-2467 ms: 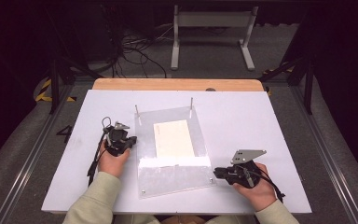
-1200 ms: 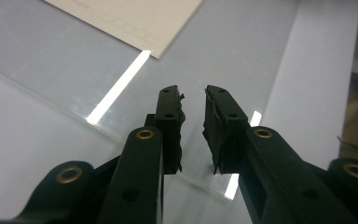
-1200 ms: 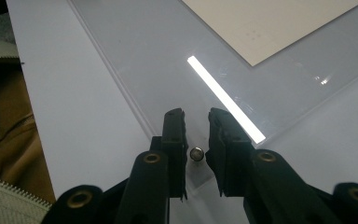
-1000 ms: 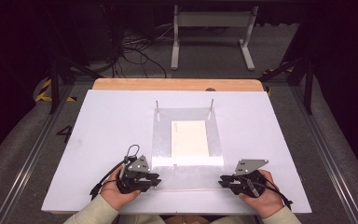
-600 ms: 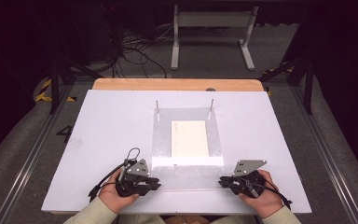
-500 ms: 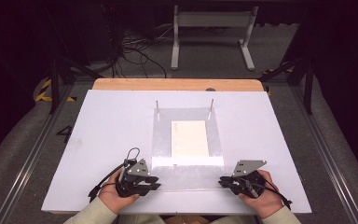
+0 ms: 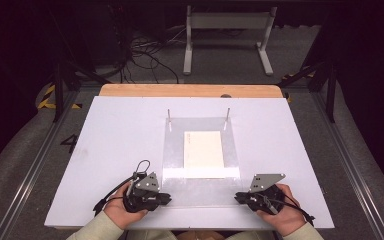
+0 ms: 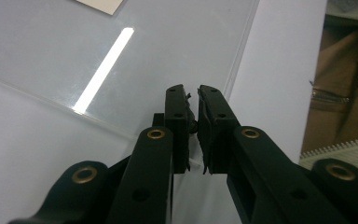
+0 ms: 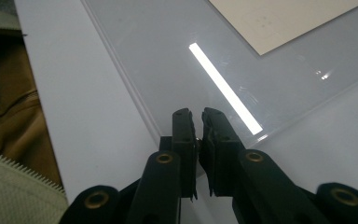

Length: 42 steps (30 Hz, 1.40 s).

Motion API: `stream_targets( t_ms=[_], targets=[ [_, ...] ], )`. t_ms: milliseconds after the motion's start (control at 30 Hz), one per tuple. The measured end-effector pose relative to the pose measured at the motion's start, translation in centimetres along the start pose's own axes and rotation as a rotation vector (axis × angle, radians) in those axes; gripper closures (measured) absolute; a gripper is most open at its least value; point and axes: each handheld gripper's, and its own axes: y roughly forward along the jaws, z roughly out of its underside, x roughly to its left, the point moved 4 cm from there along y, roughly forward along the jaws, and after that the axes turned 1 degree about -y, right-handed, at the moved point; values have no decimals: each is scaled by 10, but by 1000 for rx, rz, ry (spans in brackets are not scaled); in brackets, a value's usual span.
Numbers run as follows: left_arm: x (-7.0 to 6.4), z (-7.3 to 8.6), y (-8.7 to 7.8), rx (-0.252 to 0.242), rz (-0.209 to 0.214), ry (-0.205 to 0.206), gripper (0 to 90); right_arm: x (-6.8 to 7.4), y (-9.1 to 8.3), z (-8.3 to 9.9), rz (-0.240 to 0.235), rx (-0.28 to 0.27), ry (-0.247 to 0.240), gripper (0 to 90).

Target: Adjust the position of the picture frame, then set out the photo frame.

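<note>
High view: white table top (image 7: 105,150) with a clear plastic sheet (image 7: 200,187) lying flat at its middle, far edge against two thin upright pins (image 7: 169,113), near edge close to the table's front. A cream paper card (image 7: 203,154) under or inside the sheet, well ahead of both grippers. Left gripper (image 7: 166,199) at the sheet's near-left corner, held in the left hand (image 7: 125,209), tips pointing inward toward the sheet. Right gripper (image 7: 238,197) at the near-right corner, held in the right hand (image 7: 277,215), tips likewise pointing inward. Too small here to read the jaw gaps. Beyond the table, a grey floor with cables (image 7: 145,50) and a white stand (image 7: 227,30).

Left gripper view: left gripper (image 8: 192,95) with jaws drawn almost together, a thin slit between the tips, over the sheet (image 8: 168,51) near its corner. Sheet edge running into the slit low down, seemingly pinched there, though the contact itself is hard to make out. A corner of the card (image 8: 103,4) far ahead at the top. A bright strip of reflected light (image 8: 103,70) on the plastic ahead and to the left of the jaws. Off the right side, a tan garment (image 8: 340,93).

Right gripper view: right gripper (image 9: 196,115) also nearly closed, narrow slit between the tips, at the sheet's (image 9: 168,46) corner, the edge passing just left of the jaws. Card (image 9: 284,21) ahead and to the right, faint marks visible on it. Light strip (image 9: 223,88) just beyond the tips.
</note>
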Motion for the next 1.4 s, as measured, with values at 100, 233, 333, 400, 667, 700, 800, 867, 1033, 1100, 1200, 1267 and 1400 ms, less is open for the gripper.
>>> stream_targets(
  t_ms=[100,233,333,400,667,700,800,867,1033,1100,1200,1267,1400],
  targets=[
    [-4,2,-1,8,34,5,827,7,-2,1,-29,13,-11,833],
    [-11,6,-3,22,62,20,828,14,-4,3,-54,32,-28,832],
    [-16,8,-4,39,80,26,825,20,-6,4,-85,48,-31,831],
    [-18,9,-5,44,96,33,823,22,-7,5,-103,56,-28,830],
    [-11,1,-16,-55,69,14,640,15,-21,-6,-75,-84,-15,737],
    [-9,-2,-20,-88,61,9,636,13,-24,-9,-62,-117,-13,728],
    [4,-10,-33,-198,18,-43,608,5,-31,-15,-33,-188,4,717],
    [13,-12,-38,-239,-33,-75,575,1,-32,-18,-16,-203,11,704],
    [34,-15,-47,-305,-141,-128,519,-9,-30,-26,14,-218,25,672],
    [42,-17,-51,-312,-191,-155,511,-15,-29,-32,27,-224,25,668],
    [56,-19,-54,-315,-241,-227,500,-24,-27,-39,33,-222,34,642],
    [63,-20,-54,-316,-257,-242,497,-30,-28,-44,47,-220,44,639],
    [77,-18,-54,-326,-286,-264,483,-43,-33,-57,68,-237,57,640]
  ],
)
